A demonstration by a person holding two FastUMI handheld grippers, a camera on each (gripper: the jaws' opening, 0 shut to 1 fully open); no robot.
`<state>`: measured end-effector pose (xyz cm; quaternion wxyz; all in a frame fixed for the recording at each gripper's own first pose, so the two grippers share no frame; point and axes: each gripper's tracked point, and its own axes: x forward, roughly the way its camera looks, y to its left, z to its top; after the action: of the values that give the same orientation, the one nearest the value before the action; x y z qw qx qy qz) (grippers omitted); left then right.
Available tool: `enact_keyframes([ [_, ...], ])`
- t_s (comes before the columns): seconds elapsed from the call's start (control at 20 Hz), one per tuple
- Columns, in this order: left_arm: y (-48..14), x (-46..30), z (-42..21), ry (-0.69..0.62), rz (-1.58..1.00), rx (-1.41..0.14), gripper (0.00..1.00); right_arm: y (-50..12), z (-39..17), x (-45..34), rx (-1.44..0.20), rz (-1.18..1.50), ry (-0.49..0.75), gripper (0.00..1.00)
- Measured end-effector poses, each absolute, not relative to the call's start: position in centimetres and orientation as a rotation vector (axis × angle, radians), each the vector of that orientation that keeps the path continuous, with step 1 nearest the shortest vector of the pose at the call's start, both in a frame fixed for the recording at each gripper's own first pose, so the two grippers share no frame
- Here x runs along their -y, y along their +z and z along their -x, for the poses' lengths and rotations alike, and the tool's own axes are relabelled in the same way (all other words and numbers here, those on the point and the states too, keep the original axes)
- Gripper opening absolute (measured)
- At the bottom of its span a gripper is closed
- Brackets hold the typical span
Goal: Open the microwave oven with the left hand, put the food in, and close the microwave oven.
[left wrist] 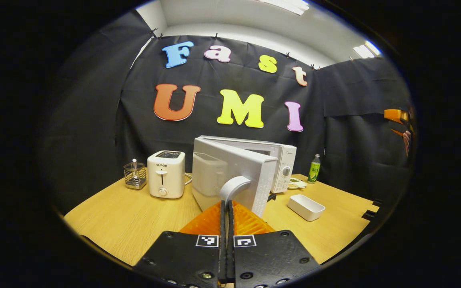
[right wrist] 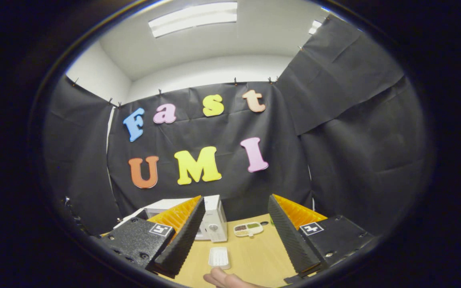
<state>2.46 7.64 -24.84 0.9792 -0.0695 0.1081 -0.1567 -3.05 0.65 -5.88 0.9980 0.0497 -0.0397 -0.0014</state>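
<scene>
Left gripper view — white box [left wrist: 305,207] empty

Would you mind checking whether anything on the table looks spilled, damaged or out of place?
Nothing stands out. The microwave door stands partly open, as the task needs, with the left gripper shut at its handle. The toaster and green bottle stand upright.

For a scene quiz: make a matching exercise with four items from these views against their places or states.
Items:
1. microwave door
2. toaster
3. green bottle
4. white container

Places or states:
A. right of the microwave, against the cloth
B. swung partly open
C. on the table, in front of the microwave's control panel
D. left of the microwave, beside a wire basket

Pairs: 1-B, 2-D, 3-A, 4-C
</scene>
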Motion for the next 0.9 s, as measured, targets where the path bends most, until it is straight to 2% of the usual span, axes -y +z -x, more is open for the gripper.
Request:
enact_keyframes([
  [0.05,-24.9,-7.1,-2.6,-0.336,0.138,-0.218,0.00,-5.9,3.0,-0.7,0.081,-0.097,-0.002,0.91],
  [0.1,-25.0,-7.1,-2.6,-0.338,0.137,-0.222,0.00,-5.9,2.9,-0.8,0.081,-0.098,-0.001,1.00],
  [0.4,-24.2,-8.8,-2.4,-0.296,0.130,-0.188,0.00,-6.5,2.9,-1.2,0.071,-0.093,0.017,1.00],
  [0.45,-24.6,-8.9,-2.7,-0.293,0.138,-0.204,0.00,-6.6,2.8,-1.2,0.069,-0.093,0.020,0.91],
  [0.75,-25.6,-7.3,-4.7,-0.325,0.164,-0.247,0.00,-6.3,3.2,-1.1,0.080,-0.088,0.030,0.91],
  [0.8,-25.5,-6.6,-4.9,-0.344,0.175,-0.247,0.00,-6.4,3.1,-1.2,0.082,-0.090,0.035,1.00],
  [0.9,-25.2,-5.0,-5.2,-0.380,0.187,-0.239,0.00,-6.7,2.9,-0.9,0.079,-0.088,0.042,1.00],
])
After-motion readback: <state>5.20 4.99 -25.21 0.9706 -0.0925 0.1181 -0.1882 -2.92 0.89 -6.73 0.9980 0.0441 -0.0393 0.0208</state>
